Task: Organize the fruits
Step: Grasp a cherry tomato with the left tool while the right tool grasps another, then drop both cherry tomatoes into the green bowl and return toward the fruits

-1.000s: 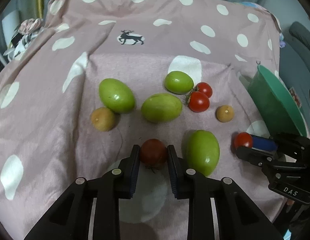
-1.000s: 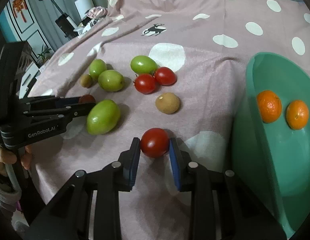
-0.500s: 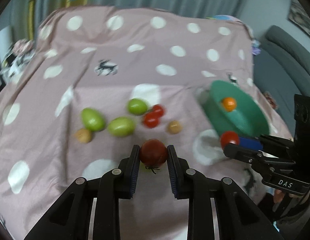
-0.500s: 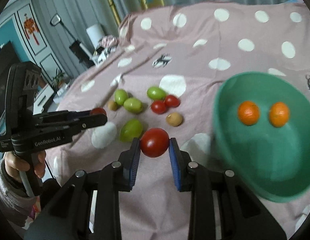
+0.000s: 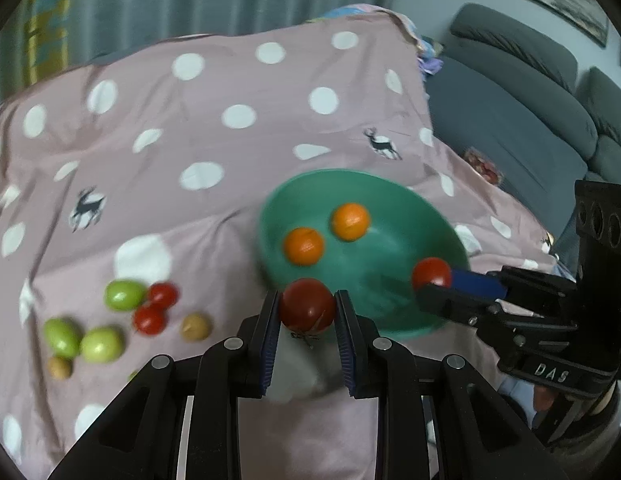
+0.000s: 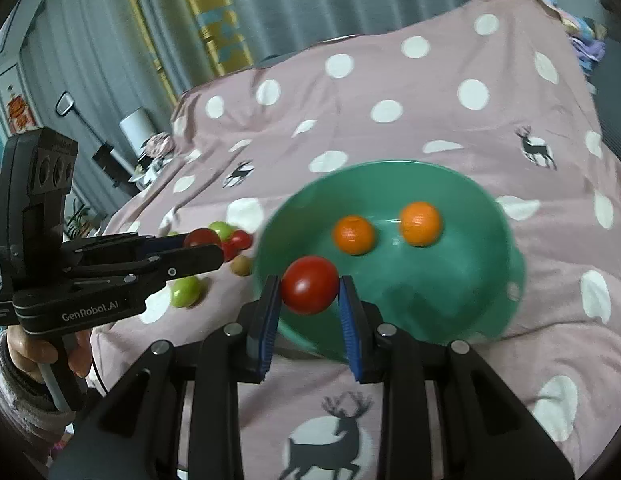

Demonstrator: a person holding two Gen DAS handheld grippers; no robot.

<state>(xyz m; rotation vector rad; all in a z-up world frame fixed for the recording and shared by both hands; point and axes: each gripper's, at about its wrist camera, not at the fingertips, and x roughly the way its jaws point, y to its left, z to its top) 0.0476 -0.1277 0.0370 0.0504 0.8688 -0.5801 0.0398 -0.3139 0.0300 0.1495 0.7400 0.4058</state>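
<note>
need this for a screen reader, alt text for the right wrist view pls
The right hand-held gripper is shut on a red tomato at the near rim of a green bowl holding two oranges. At left, the left hand-held gripper grips another tomato above a spotted pink cloth.

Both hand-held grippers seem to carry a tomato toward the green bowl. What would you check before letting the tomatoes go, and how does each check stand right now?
1. Left hand-held gripper clamped on its dark red tomato: ok.
2. Right hand-held gripper clamped on its red tomato: ok.
3. Green bowl upright on the dotted cloth: ok.
4. Free room inside beside the two oranges: ok.
5. Both tomatoes fully past the bowl's near rim: cannot tell; they look about level with it.
6. Grippers apart from each other: ok.
</note>
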